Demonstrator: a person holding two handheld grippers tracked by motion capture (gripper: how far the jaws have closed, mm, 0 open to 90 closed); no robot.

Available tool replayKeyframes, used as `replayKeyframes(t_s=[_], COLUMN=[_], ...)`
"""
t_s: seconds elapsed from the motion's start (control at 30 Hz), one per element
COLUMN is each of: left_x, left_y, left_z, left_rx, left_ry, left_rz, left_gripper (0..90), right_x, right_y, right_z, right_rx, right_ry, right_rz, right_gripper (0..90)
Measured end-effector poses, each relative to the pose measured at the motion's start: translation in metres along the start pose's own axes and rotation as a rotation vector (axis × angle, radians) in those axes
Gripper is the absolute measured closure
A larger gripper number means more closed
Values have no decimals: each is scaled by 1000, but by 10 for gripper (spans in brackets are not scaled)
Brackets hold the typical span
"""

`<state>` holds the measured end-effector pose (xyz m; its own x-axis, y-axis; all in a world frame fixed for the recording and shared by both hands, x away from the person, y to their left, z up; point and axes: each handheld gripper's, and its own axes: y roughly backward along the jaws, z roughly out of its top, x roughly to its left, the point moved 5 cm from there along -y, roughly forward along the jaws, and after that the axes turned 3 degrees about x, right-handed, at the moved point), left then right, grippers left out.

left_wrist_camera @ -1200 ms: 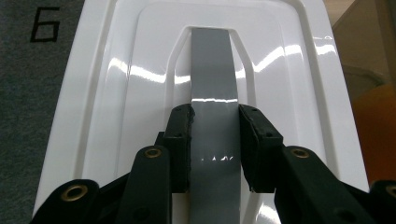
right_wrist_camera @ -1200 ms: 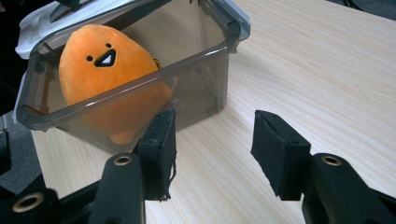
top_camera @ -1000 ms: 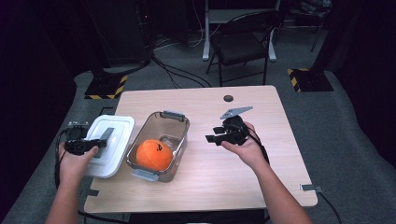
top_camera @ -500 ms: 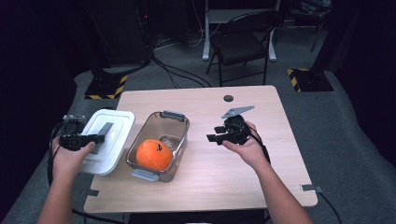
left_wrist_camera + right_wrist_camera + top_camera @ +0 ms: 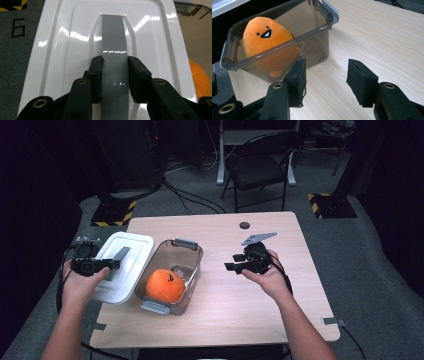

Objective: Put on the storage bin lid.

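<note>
Lid: white plastic, rect., glossy, w/ grey centre handle strip. Clamped at the handle by left gripper, pads pressed on both sides of the strip per left gripper view. Position: over the table's 9 o'clock edge, just beside the container at its 9 o'clock; looks lifted and tilted, though high view is too coarse to be sure. No brand or label seen on lid.

Container: smoky translucent bin, grey latches at both short ends, open top, on table left of centre.

Plush toy: orange, rounded, printed face (two dot eyes, open mouth), inside bin toward its 6 o'clock end.

Right gripper: at 3 o'clock from bin, well apart from it, jaws apart w/ nothing between, aimed at bin.

Floor: grey carpet; white-on-dark mark reading "6" at 9 o'clock in left gripper view; yellow-black hazard tape at corner.

Misc.: small dark round cap at table's 12 o'clock edge; chair beyond.
</note>
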<state>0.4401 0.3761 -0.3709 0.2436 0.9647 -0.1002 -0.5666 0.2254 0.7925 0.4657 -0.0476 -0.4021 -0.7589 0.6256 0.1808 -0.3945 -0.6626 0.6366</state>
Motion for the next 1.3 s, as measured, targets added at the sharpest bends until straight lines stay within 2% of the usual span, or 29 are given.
replayKeyframes(t_s=[0.4,0.63,1.3], left_x=[-30,-49,-89], left_y=[-8,-14,-37], left_z=[15,19,28], left_rx=[14,40,67], left_ry=[-36,-54,-99], left_rz=[-36,-58,-90], left_gripper=[663,663,662], right_x=[-4,-6,-12], right_y=[2,2,6], right_z=[-1,-2,-3], right_rx=[-5,-9,-18], right_ry=[-18,-21,-35], right_rz=[-11,-15,-19], right_gripper=[489,490,491])
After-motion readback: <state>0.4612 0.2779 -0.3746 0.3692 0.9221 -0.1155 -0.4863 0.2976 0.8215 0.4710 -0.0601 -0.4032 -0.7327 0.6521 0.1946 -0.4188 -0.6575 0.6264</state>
